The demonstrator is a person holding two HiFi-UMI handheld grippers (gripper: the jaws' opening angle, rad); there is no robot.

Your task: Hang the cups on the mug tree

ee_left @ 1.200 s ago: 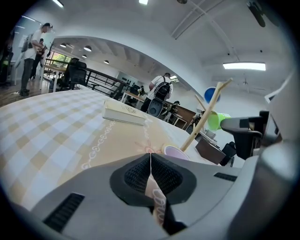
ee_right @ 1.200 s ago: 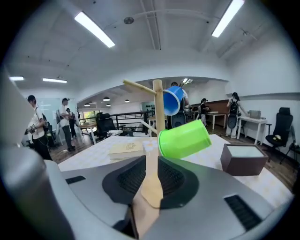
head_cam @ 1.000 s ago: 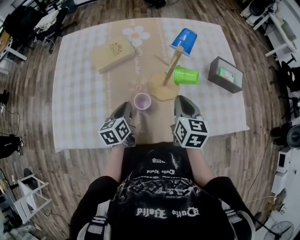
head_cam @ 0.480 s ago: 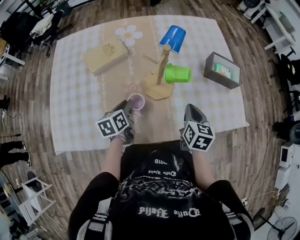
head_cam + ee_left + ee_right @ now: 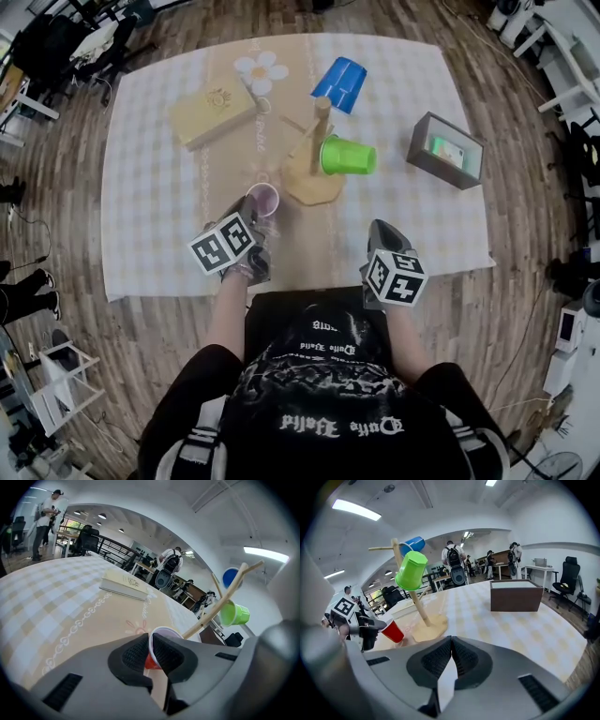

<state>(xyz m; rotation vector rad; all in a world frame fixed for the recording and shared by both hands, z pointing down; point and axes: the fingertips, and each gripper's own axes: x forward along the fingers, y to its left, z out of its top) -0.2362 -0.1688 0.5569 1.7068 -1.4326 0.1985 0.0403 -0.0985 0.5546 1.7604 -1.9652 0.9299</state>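
Observation:
The wooden mug tree [image 5: 316, 141] stands mid-table with a green cup [image 5: 347, 157] and a blue cup [image 5: 339, 82] hanging on its pegs. A red cup [image 5: 263, 198] with a pale inside stands in front of its base. My left gripper [image 5: 253, 212] has just been closing, and its pads now pinch the near wall of the red cup [image 5: 149, 662] at the rim. The left gripper view also shows the tree [image 5: 220, 606] beyond the left gripper [image 5: 151, 641]. My right gripper [image 5: 451, 645] is shut on nothing, near the table's front edge [image 5: 382, 232].
A flat tan box [image 5: 211, 111] lies at the back left beside a flower-shaped mat [image 5: 260, 68]. A grey-brown box [image 5: 445, 150] stands at the right. The checked tablecloth [image 5: 150, 216] ends just in front of me; people stand in the room behind.
My left gripper has reached the red cup, opened and closed on its rim. My right gripper has drawn back from the tree's base toward the front edge and shut.

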